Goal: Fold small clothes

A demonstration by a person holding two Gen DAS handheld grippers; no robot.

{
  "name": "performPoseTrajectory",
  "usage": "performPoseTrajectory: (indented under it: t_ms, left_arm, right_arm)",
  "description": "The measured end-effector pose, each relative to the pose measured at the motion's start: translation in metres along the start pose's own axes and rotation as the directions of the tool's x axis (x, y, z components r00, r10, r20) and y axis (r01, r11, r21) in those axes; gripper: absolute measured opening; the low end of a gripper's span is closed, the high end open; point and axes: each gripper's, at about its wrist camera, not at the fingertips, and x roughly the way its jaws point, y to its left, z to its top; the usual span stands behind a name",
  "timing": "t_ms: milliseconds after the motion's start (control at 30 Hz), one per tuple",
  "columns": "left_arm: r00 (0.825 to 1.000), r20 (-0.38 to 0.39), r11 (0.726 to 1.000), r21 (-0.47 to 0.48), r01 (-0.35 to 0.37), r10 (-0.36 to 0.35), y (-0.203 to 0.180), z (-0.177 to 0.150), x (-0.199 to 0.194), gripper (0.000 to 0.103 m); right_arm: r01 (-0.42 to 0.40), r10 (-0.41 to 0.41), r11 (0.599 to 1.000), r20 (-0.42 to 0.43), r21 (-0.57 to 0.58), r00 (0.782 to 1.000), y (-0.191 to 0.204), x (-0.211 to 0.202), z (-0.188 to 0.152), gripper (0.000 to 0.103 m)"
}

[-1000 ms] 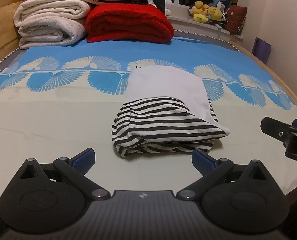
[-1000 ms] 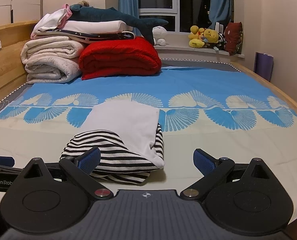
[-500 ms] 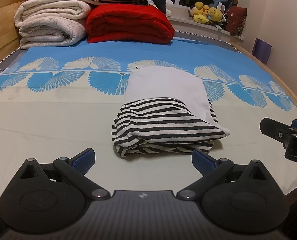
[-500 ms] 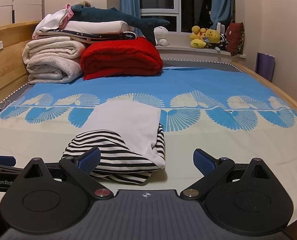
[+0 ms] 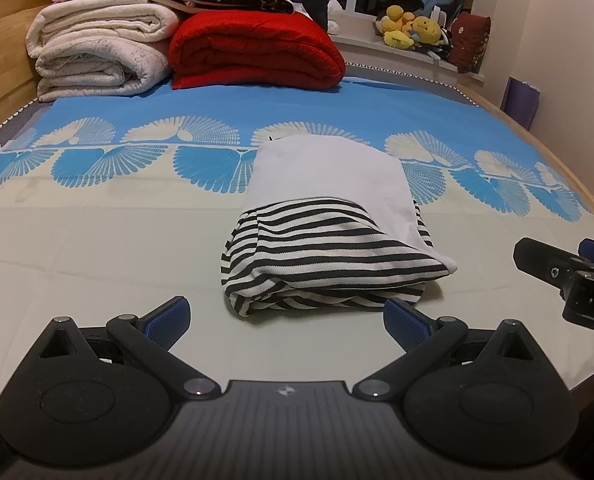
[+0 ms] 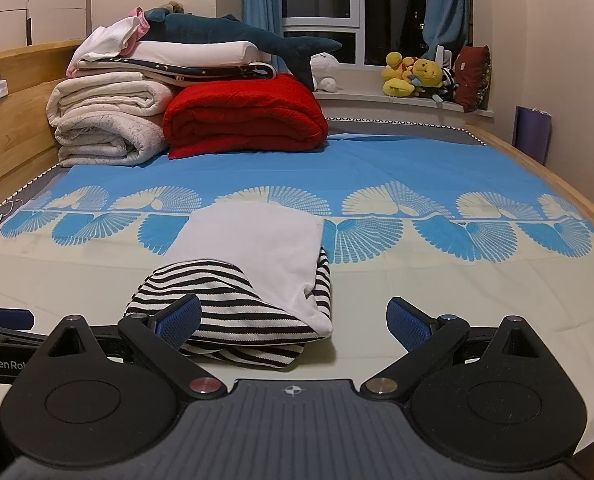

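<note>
A folded garment (image 5: 329,240), black-and-white striped with a white panel on top, lies on the bed sheet (image 5: 97,248). My left gripper (image 5: 287,318) hovers just short of its near edge, open, nothing between the blue pads. In the right wrist view the same garment (image 6: 249,280) sits left of centre. My right gripper (image 6: 293,320) is open; its left fingertip overlaps the striped edge in view, and contact cannot be told. The right gripper (image 5: 557,268) also shows at the right edge of the left wrist view.
Folded cream blankets (image 6: 105,120) and a red quilt (image 6: 245,116) are stacked at the head of the bed, with a plush shark (image 6: 237,36) on top. Soft toys (image 6: 417,76) line the windowsill. A wooden bed frame (image 6: 545,176) runs along the right.
Both cameras have shifted only slightly; the scene sits a touch lower in the right wrist view. The garment has not moved and both grippers stay open.
</note>
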Motion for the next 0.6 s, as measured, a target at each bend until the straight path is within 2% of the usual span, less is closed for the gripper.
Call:
performPoseTrajectory:
  t_ms: [600]
  left_arm:
    - [1.0, 0.002, 1.0, 0.001, 0.004, -0.004, -0.0031, 0.0007, 0.0001, 0.103]
  right_arm:
    - [-0.003, 0.003, 1.0, -0.001, -0.004, 1.0, 0.0004, 0.0003, 0.0001, 0.099]
